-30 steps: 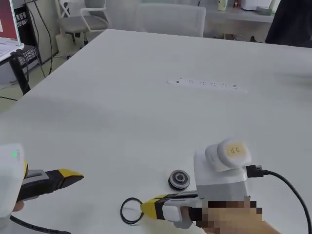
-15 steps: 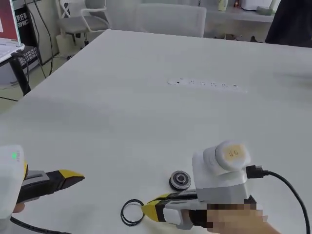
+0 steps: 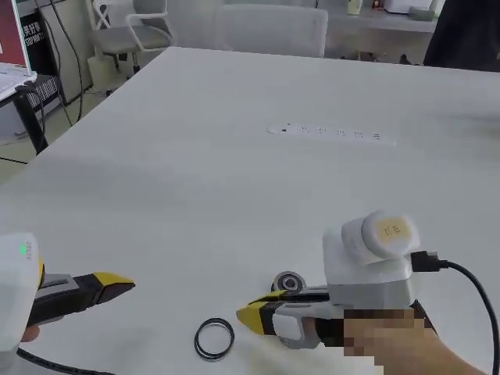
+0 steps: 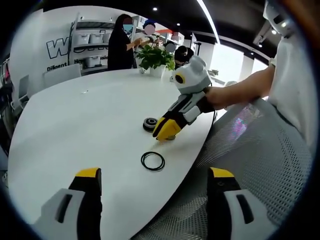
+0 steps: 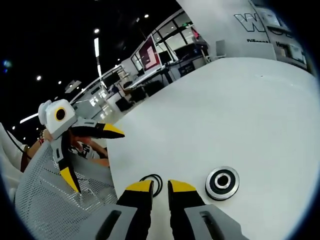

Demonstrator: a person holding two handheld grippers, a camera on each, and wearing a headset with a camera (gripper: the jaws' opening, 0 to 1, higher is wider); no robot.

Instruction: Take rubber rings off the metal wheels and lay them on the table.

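- Black rubber rings [image 3: 214,338] lie flat on the white table [image 3: 234,180], nearest the person. They overlap in one small stack, and nothing touches them.
- Right gripper [image 3: 251,316]: the jaws are drawn almost together with a thin gap between them, and nothing is held. Its long axis points toward the person's left. The tips stand just beside the rings, above and to the right of them in the head view.
- In the right gripper view, the rings [image 5: 152,181] sit just left of the jaw line, partly behind one jaw. The metal wheel [image 5: 222,182] sits just right of that line.
- Left gripper [image 3: 117,283]: the jaws are spread wide and empty. It is well apart from both rings and wheel.
- The wheel [image 3: 287,281] lies flat, bore upward, just behind the right gripper's body. It has a dark outer band; whether that band is rubber cannot be told.
- Judgement: the right gripper is the nearer tool to the wheel. The wheel is round, so no approach axis is preferred. The jaws would need to open and swing right to reach it.
- A power strip [image 3: 328,133] lies mid-table, and chairs [image 3: 269,30] stand beyond the far edge.
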